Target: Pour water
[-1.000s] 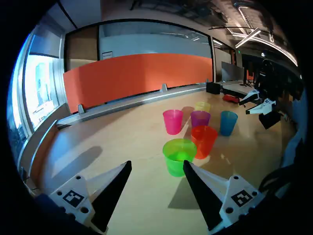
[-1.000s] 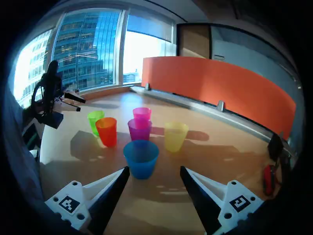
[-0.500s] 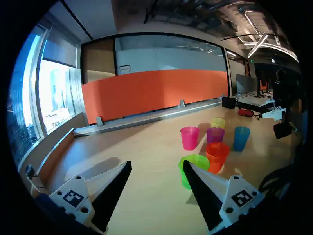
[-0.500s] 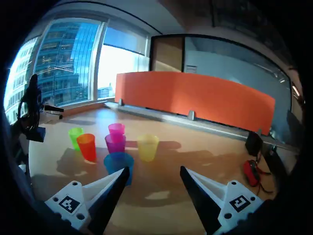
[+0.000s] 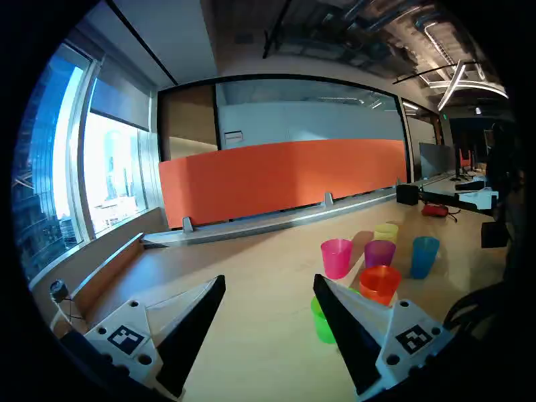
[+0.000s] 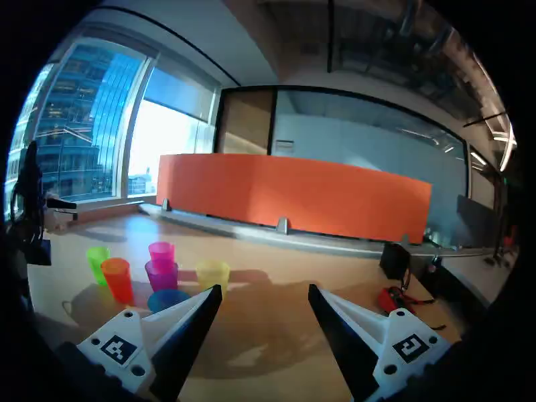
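Several translucent plastic cups stand clustered on the wooden table. The left gripper view has the pink cup [image 5: 336,257], purple cup [image 5: 379,253], yellow cup [image 5: 386,232], blue cup [image 5: 424,256] and orange cup [image 5: 379,283]. The green cup [image 5: 321,323] is partly hidden behind my left gripper's [image 5: 266,288] right finger. That gripper is open and holds nothing. My right gripper [image 6: 262,295] is also open and holds nothing. Left of it are the green cup [image 6: 97,259], orange cup [image 6: 118,278], pink cup [image 6: 161,252], purple cup [image 6: 161,275] and yellow cup [image 6: 212,273]. The blue cup [image 6: 165,299] sits behind its left finger.
A long orange partition [image 5: 281,174] on a metal rail runs along the table's far edge. A black box [image 6: 395,260] and a red object [image 6: 388,299] with cables lie to the right. Large windows [image 6: 80,147] stand beyond the table. The other gripper [image 5: 482,199] shows at the far right.
Both views have tipped upward and drawn back. The cups have slid lower and look smaller. The green and blue cups have moved from between the fingers to behind one finger.
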Motion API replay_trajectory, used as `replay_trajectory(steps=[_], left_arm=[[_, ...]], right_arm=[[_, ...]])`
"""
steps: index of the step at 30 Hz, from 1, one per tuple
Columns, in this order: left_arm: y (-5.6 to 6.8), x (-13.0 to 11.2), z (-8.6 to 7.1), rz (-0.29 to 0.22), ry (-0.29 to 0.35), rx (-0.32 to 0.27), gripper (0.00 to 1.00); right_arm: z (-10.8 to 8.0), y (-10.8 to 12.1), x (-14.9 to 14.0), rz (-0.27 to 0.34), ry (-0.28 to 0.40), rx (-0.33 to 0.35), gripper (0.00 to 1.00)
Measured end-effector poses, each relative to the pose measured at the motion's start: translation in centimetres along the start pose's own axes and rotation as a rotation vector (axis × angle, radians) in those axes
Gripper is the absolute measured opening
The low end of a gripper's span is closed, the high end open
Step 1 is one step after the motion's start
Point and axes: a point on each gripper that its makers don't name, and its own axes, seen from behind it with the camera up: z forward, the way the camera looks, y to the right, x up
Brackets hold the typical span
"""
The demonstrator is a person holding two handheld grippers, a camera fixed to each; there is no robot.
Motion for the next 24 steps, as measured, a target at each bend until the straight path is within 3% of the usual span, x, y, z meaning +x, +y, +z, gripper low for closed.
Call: replay_trajectory(steps=[11,24], left_arm=[[-0.8,2.4,0.1,-0.045,0.068,0.093,0.98],[-1.1,3.3,0.0,-0.081,0.114,0.179,0.98]], right_arm=[[-0.1,2.3,2.9,0.054,0.106,-0.138,1.0],[-0.2,3.1,4.6,0.052,0.165,-0.24,1.0]])
